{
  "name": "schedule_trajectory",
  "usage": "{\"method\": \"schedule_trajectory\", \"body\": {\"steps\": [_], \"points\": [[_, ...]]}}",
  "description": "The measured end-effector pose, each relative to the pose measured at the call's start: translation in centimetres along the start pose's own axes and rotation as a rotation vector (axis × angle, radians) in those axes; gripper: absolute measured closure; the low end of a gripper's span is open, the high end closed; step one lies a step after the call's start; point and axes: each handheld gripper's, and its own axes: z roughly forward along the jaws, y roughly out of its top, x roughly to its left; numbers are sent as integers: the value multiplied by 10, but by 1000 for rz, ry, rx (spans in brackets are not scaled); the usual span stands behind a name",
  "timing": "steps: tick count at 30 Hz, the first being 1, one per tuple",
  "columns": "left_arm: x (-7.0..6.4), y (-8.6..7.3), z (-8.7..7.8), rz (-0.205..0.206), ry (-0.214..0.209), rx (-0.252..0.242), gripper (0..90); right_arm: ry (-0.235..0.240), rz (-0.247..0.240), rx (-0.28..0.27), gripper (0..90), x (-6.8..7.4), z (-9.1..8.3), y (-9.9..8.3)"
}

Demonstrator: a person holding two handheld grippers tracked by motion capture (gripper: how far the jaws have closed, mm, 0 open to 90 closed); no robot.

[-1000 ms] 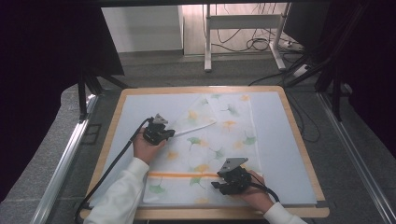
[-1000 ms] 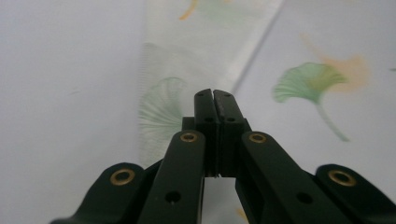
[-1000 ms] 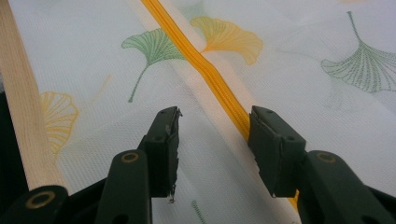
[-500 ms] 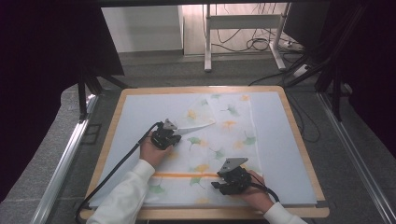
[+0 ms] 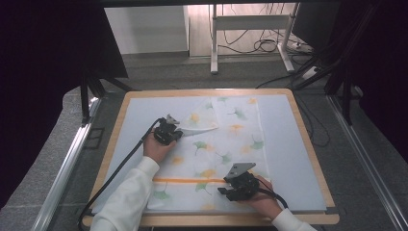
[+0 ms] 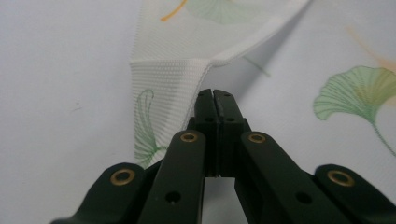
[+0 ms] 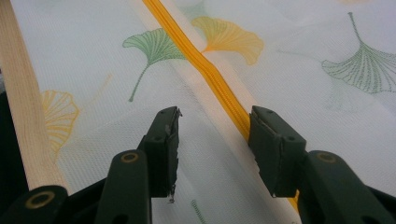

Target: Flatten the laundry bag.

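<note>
Pinching a folded corner of the white ginkgo-leaf-printed cloth (image 6: 168,79) between clenched jaws, the left gripper (image 5: 168,130) lifts it over the pale table mat (image 5: 288,144). The right gripper (image 7: 212,135) rests with jaws released astride the cloth's orange zipper stripe (image 7: 205,65); unpinned there, the cloth may slide during pulling.

We see a wood-edged table (image 5: 308,144) on a grey floor (image 5: 159,72), a white wall (image 5: 144,24) far left, a metal stand (image 5: 214,38) with tangled cables (image 5: 262,45) beyond, and dark curtains (image 5: 43,72) either side.
</note>
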Motion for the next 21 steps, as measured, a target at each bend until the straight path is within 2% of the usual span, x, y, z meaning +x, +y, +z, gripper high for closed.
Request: {"method": "schedule_trajectory", "body": {"steps": [5,6,8,10,12,14,21], "points": [[14,3,-2,-47,-8,-28,900,1,2,0,524,0,0,0],[21,5,-3,-61,2,-27,900,3,2,-1,525,0,0,0],[25,6,-3,-66,8,-26,900,5,4,-2,525,-1,0,0],[37,7,-4,-95,15,-30,900,5,3,-2,525,-1,0,0],[40,7,-4,-105,13,-31,900,5,3,-2,525,-1,0,0],[49,7,-1,-123,22,-25,900,6,-1,-2,525,-1,0,0],[62,2,2,-163,24,-3,900,8,2,-4,520,-1,0,-1]]}}
